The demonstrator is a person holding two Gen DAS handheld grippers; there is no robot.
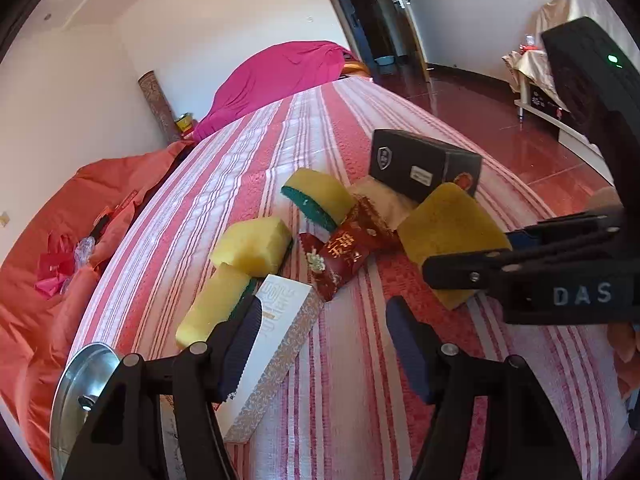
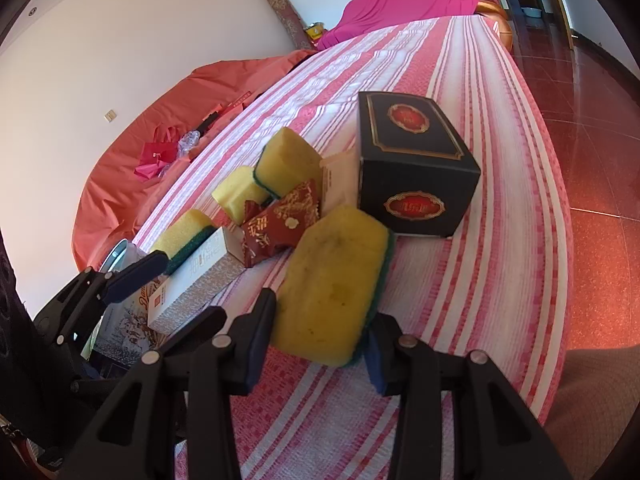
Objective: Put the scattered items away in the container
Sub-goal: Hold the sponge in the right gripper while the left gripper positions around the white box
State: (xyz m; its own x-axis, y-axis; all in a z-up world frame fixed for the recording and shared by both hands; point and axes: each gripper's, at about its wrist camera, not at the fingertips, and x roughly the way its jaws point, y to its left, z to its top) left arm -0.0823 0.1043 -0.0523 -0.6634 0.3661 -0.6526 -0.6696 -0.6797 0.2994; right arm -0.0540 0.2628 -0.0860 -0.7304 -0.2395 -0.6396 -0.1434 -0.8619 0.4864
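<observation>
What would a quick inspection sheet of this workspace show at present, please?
Surface: striped cloth, pink and white.
Job's things: held sponge; three loose sponges; red packet; black box; white box; metal tin at the left edge.
Clutter: pink bags on the orange cover alongside.
Grippers: right gripper shut on the held sponge; left gripper open, at the white box's near end.
Cables: nothing seen.
Surroundings: magenta drape, red tiled floor.
</observation>
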